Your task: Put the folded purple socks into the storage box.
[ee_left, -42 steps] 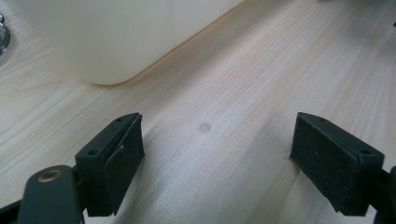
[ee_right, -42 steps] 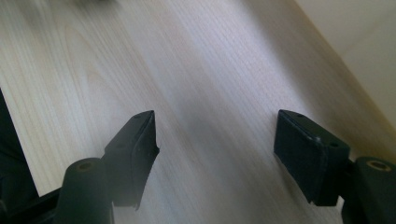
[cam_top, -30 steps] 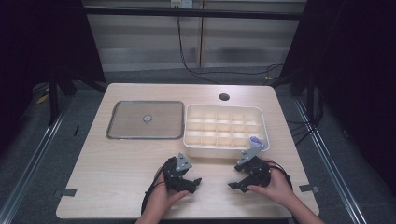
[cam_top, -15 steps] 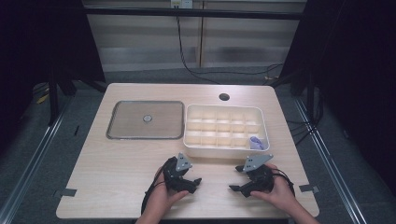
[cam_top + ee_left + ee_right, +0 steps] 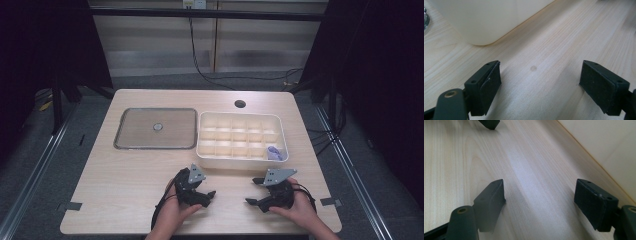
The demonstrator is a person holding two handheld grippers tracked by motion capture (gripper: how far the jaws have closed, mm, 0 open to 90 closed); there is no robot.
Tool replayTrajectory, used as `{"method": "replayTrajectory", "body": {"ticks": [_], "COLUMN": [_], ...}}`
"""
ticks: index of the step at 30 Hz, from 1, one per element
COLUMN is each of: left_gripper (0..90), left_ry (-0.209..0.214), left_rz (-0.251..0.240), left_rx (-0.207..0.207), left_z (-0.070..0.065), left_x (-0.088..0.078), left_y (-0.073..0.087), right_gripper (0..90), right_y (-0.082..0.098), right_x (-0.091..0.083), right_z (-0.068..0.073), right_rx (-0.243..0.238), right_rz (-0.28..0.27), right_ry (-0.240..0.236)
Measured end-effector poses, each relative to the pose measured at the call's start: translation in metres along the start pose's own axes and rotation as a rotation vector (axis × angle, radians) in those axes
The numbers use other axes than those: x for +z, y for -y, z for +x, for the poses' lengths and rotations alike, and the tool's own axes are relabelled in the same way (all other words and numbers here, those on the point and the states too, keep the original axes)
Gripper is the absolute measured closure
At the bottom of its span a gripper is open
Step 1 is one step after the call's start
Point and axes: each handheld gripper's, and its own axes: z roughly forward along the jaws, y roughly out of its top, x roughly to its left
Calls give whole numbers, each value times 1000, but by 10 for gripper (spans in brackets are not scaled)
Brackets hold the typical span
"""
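Since a second ago we have pulled our right hand-held gripper [image 5: 256, 192] back from the near right corner of the white compartment tray [image 5: 241, 161], leaving the small purple piece [image 5: 273, 152] in that corner's compartment; half a second ago it was already clear of the tray, and now it rests low on the desk [image 5: 125, 180] near the front edge. Our left hand-held gripper [image 5: 204, 188] has hardly shifted and lies beside it, also toward the front edge, just short of the tray's near wall.

Both are released: in each gripper view the two black jaws stand wide apart with bare wood between them and nothing held. The grey lidded tray [image 5: 155, 128] sits untouched toward the left back part of the desk, beside the white one.

We judge the placing done and the step in hand to be settling back to rest. To do it well, we keep both jaws spread, keep the trailing cables away from the tray wall, and avoid nudging the tray so the purple piece stays in its compartment.
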Motion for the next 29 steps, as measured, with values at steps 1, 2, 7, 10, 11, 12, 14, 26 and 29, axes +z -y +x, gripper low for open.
{"method": "replayTrajectory", "body": {"ticks": [1,2,7,10,11,12,14,26,29], "left_gripper": [166,166,166,166,166,166,166,166,166], "left_ry": [1,1,1,0,1,1,1,1,1], "left_rz": [0,-1,-2,-1,-2,-1,0,-1,0], "left_rx": [0,1,0,0,0,0,1,0,0], "left_z": [0,0,0,0,0,0,0,0,0], "left_x": [0,0,0,0,0,0,0,0,0], "left_y": [0,0,0,0,0,0,0,0,0], "right_gripper": [239,239,237,237,237,237,237,236,236], "right_y": [0,0,0,0,0,0,0,0,0], "right_x": [0,0,0,0,0,0,0,0,0], "right_z": [0,0,0,0,0,0,0,-1,-1], "right_rx": [-1,-2,-2,-3,-2,-3,-2,7,6], "right_rz": [0,0,-1,-1,-2,-2,-2,-6,-5], "right_ry": [1,1,1,0,1,0,0,-8,-6]}}
